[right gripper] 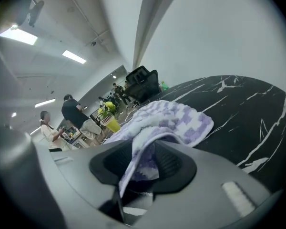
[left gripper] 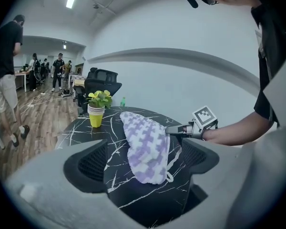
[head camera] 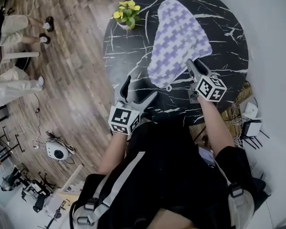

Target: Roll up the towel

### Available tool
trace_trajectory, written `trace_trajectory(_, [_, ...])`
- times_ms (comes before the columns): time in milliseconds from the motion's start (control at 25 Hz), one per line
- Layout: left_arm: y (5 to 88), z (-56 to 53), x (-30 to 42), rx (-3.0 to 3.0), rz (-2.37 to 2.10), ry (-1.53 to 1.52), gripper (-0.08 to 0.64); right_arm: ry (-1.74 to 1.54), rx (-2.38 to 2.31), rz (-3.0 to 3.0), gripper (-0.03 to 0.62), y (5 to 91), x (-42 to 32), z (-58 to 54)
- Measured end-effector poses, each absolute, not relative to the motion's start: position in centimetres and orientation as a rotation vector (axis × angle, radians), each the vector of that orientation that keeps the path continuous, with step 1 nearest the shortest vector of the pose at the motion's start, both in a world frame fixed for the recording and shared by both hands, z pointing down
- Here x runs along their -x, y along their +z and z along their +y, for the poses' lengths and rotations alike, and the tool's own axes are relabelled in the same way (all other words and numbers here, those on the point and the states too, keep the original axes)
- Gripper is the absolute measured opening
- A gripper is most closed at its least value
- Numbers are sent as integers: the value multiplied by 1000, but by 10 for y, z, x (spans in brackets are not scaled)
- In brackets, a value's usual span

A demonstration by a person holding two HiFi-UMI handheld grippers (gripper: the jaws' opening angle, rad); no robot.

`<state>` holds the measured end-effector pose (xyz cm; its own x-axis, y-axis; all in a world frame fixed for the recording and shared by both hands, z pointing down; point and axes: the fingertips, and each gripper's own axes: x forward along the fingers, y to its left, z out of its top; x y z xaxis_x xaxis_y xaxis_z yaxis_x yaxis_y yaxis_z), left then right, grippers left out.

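Note:
A purple-and-white checked towel (head camera: 178, 42) lies crumpled on the round black marble table (head camera: 128, 56). My right gripper (head camera: 194, 67) is at the towel's near right corner. In the right gripper view a fold of the towel (right gripper: 171, 116) drapes down between the jaws of the right gripper (right gripper: 143, 151), which stand close on it. My left gripper (head camera: 139, 89) hovers open over the table's near edge, short of the towel and touching nothing. The left gripper view shows the towel (left gripper: 145, 144) ahead between the wide jaws, and the right gripper (left gripper: 170, 129) touching its right side.
A yellow pot of flowers (head camera: 126, 14) stands at the table's far left, beyond the towel. White boxes and cables (head camera: 250, 113) sit on the floor to the right. People (head camera: 9, 27) stand on the wooden floor to the left, and a white wall closes the far side.

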<state>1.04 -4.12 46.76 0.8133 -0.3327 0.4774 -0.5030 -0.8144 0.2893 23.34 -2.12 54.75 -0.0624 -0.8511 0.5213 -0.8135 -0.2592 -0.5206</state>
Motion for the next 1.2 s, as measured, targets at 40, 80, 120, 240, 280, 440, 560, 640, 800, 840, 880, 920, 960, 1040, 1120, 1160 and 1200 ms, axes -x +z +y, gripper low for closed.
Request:
trace_trajectory(40, [469,-41,-10,-2589,-627,581,495,-1242,2113,1888,128,547,-232,-22])
trace_trajectory(80, [470,-41,-10,-2587,-627,585,495,-1242,2112,1894,97,546,-232,-23])
trace_trajectory(120, [471,-41,-10,-2585,-625,587,495,-1240,2116,1901,66,546,-231,-22])
trace_trajectory(240, [471,-41,-14,-2588,-612,586,494,-1212,2137,1912,20,542,-234,-19])
trace_trajectory(280, [472,-41,-16,-2590,-603,586,494,-1194,2143,1909,18,538,-236,-17])
trace_trajectory(440, [476,-36,-30,-2599,-554,587,492,-1120,2205,1871,17,526,-253,-2])
trace_trajectory(560, [480,-32,-43,-2608,-495,593,492,-1085,2276,1797,17,520,-274,15])
trace_trajectory(640, [485,-29,-51,-2612,-451,606,492,-1076,2316,1731,17,517,-287,30])
trace_trajectory(800, [496,-23,-68,-2621,-363,644,492,-1066,2391,1610,17,512,-307,68])
trace_trajectory(840, [497,-23,-73,-2625,-347,655,492,-1069,2405,1583,17,512,-311,76])
trace_trajectory(880, [499,-24,-77,-2628,-334,666,492,-1075,2417,1556,17,513,-314,84])
trace_trajectory(920, [501,-24,-82,-2629,-323,677,492,-1084,2431,1529,17,515,-318,92])
trace_trajectory(960, [503,-24,-86,-2629,-312,685,492,-1093,2447,1502,17,518,-321,101])
trace_trajectory(1040, [506,-23,-94,-2625,-293,694,492,-1115,2487,1447,17,523,-328,120])
trace_trajectory(1120, [508,-22,-98,-2622,-269,702,492,-1138,2535,1382,17,529,-335,139])
trace_trajectory(1160, [510,-22,-100,-2622,-253,710,489,-1151,2557,1345,17,531,-337,148])
trace_trajectory(1200, [513,-22,-102,-2622,-236,719,485,-1163,2580,1306,17,534,-339,156])
